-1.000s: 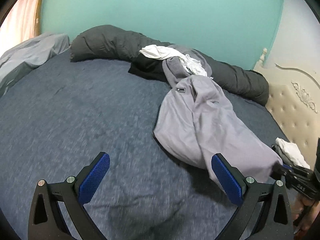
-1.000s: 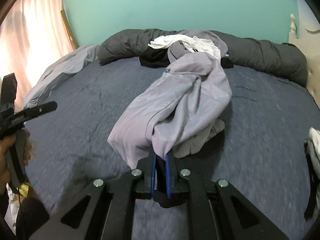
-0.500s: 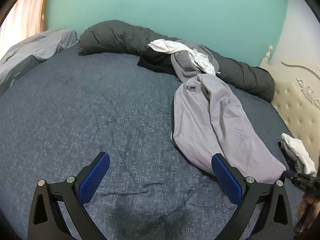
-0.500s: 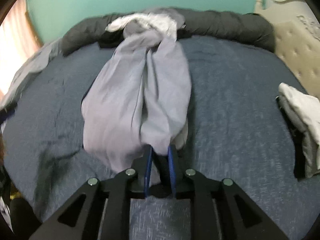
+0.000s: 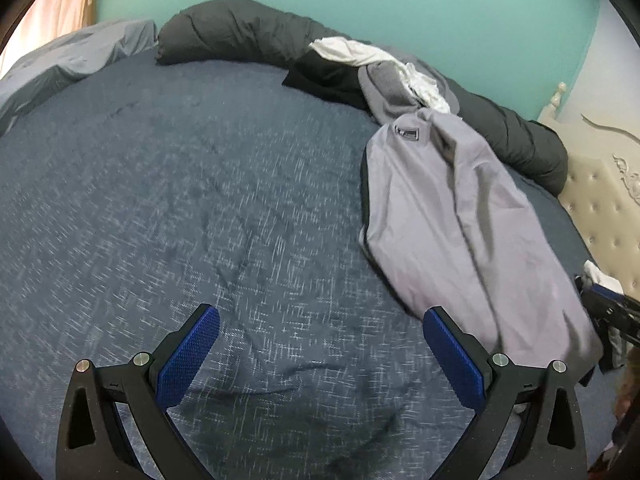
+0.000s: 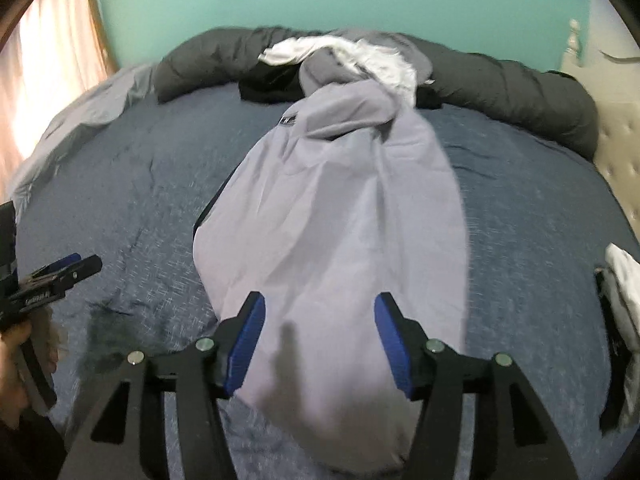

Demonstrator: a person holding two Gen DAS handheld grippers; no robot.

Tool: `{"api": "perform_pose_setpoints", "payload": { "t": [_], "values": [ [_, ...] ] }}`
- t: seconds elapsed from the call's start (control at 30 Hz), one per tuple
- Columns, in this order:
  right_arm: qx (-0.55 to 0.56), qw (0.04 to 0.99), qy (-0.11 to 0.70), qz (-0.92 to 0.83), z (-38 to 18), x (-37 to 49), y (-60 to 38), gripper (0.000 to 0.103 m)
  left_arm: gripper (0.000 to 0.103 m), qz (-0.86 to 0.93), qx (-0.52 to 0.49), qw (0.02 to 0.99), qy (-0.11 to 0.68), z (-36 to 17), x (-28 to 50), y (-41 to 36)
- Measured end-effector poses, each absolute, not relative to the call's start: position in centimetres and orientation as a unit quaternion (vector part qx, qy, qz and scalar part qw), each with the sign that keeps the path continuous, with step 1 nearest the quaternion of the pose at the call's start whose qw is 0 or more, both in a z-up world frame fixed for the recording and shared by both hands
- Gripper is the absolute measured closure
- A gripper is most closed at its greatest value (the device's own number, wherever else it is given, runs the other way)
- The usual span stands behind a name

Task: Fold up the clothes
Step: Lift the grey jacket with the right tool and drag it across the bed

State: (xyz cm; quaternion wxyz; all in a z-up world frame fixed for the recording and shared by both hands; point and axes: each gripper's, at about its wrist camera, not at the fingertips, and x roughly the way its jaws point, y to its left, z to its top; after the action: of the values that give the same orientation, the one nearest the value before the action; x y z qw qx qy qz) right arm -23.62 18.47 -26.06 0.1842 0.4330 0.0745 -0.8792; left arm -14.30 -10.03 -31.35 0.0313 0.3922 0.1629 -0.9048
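Observation:
A light grey garment [image 6: 340, 216] lies stretched out on the dark blue bed [image 6: 520, 208], its far end running into a pile of clothes [image 6: 352, 60]. My right gripper [image 6: 320, 340] hovers over the garment's near end; its jaws are opening and the blue pads no longer press the cloth that lies between them. In the left wrist view the same grey garment [image 5: 460, 216] lies to the right. My left gripper [image 5: 320, 352] stands open over bare bedding, left of the garment's edge, with nothing between its fingers.
A rolled dark duvet [image 5: 248, 32] lines the far edge below the teal wall. A grey sheet [image 5: 72, 56] is bunched at the far left. Folded clothes [image 6: 622, 304] lie at the right near the tufted headboard [image 5: 600, 200]. A hand [image 6: 16, 360] holds the left gripper's handle.
The right gripper pulled the grey garment out flat toward me, lowered it onto the bed and let go, its jaws spreading apart. The left gripper sank closer to the bedding, still open.

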Motion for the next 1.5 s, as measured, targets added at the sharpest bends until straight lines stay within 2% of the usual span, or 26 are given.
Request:
{"api": "perform_pose_setpoints", "payload": {
  "t": [0.33,0.4,0.47,0.57,0.77,0.93,1.03,1.1,1.13,1.17,1.33,1.5],
  "values": [
    [0.499,0.163,0.068,-0.849,-31.4,-27.0,18.4,0.045,0.000,-0.899,0.400,0.008,0.181,-34.0,-15.4,-9.8],
    [0.504,0.163,0.075,-0.845,-32.0,-27.1,18.4,0.060,0.000,-0.902,0.397,0.002,0.169,-33.8,-15.6,-9.3],
    [0.503,0.167,0.081,-0.844,-32.3,-27.2,18.4,0.088,0.000,-0.905,0.393,-0.004,0.163,-33.5,-15.7,-9.0],
    [0.495,0.167,0.090,-0.848,-32.2,-27.0,18.5,0.101,0.000,-0.908,0.387,-0.007,0.162,-33.2,-15.7,-8.8],
    [0.464,0.131,0.093,-0.871,-30.0,-27.2,21.8,0.103,0.000,-0.904,0.393,-0.003,0.168,-33.7,-15.9,-9.2],
    [0.462,0.092,0.048,-0.881,-28.1,-27.8,27.1,0.103,0.000,-0.905,0.392,-0.001,0.167,-33.7,-15.9,-9.2],
    [0.467,0.125,0.003,-0.875,-27.6,-27.4,27.2,0.098,0.000,-0.906,0.390,0.000,0.165,-33.6,-15.9,-9.1],
    [0.465,0.142,0.002,-0.874,-27.5,-27.2,25.7,0.072,0.000,-0.906,0.389,0.000,0.165,-33.5,-15.9,-9.2],
    [0.466,0.149,0.004,-0.872,-27.6,-27.1,24.8,0.047,0.000,-0.906,0.389,0.001,0.165,-33.5,-15.9,-9.2],
    [0.469,0.158,0.003,-0.869,-27.8,-27.1,23.8,0.043,0.000,-0.906,0.389,0.001,0.164,-33.5,-15.9,-9.2],
    [0.488,0.179,0.025,-0.854,-29.4,-28.3,18.2,0.043,0.000,-0.906,0.390,0.002,0.164,-33.6,-15.9,-9.4],
    [0.498,0.158,0.032,-0.852,-31.3,-29.7,15.6,0.040,0.000,-0.906,0.391,0.003,0.163,-33.8,-16.2,-9.4]
  ]
}}
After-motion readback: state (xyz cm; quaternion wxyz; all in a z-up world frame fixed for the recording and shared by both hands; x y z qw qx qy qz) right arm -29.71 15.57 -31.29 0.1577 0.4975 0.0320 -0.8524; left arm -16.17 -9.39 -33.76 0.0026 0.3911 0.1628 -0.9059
